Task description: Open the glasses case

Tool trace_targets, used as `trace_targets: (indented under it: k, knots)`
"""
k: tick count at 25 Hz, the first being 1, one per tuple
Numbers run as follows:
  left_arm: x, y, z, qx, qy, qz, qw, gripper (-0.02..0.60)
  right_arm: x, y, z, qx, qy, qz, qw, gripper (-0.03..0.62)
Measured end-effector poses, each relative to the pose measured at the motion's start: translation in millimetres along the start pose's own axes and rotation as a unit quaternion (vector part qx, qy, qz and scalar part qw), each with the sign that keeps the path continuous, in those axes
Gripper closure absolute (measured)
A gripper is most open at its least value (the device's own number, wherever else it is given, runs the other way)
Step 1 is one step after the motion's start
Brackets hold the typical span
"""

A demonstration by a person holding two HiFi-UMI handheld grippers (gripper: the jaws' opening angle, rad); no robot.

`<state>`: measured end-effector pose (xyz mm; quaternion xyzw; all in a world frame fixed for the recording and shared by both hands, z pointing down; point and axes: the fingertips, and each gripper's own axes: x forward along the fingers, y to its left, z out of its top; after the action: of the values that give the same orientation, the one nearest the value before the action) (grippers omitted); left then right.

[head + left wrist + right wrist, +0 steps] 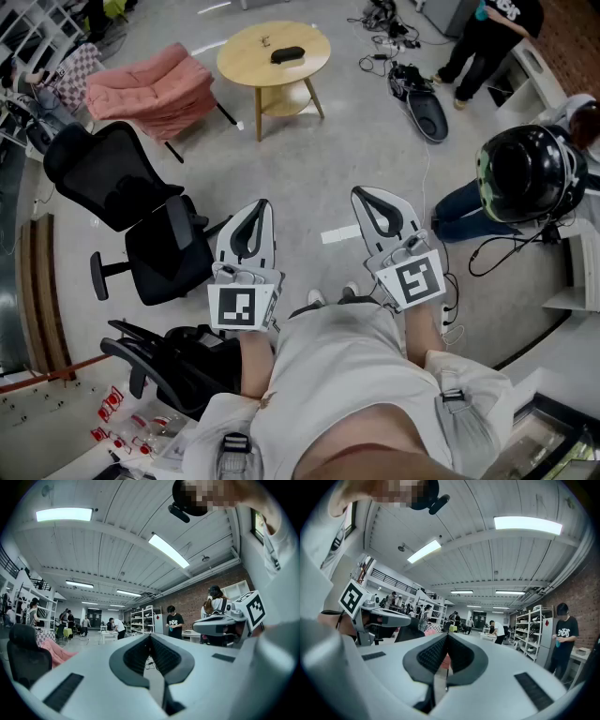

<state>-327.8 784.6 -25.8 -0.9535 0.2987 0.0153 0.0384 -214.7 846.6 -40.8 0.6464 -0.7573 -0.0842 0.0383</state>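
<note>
Both grippers sit level just ahead of my lap. The left gripper has its jaws pressed together with nothing between them. The right gripper is the same, closed and empty. Beside the left jaws, on their outer side, stands a black office chair. Well ahead of both jaw tips is a round wooden table, and the dark glasses case lies on its top, far from either gripper. A pink lounge chair sits left of the table.
</note>
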Motion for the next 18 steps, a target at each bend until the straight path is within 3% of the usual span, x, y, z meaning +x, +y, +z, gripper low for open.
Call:
trace_targets:
  k: [10,18]
  knots:
    - [29.2,10.6,-11.4,-0.010,0.010,-0.020,0.9997,0.563,29.7,-2.8,-12.9,-0.019,0.002,-0.007,1.000,0.576]
    - [87.3,8.0,-17.3,-0.025,0.016,-0.017,0.9994,0.563,43.6,-64.9,-19.9,-0.012,-0.010,-0.044,0.999,0.575]
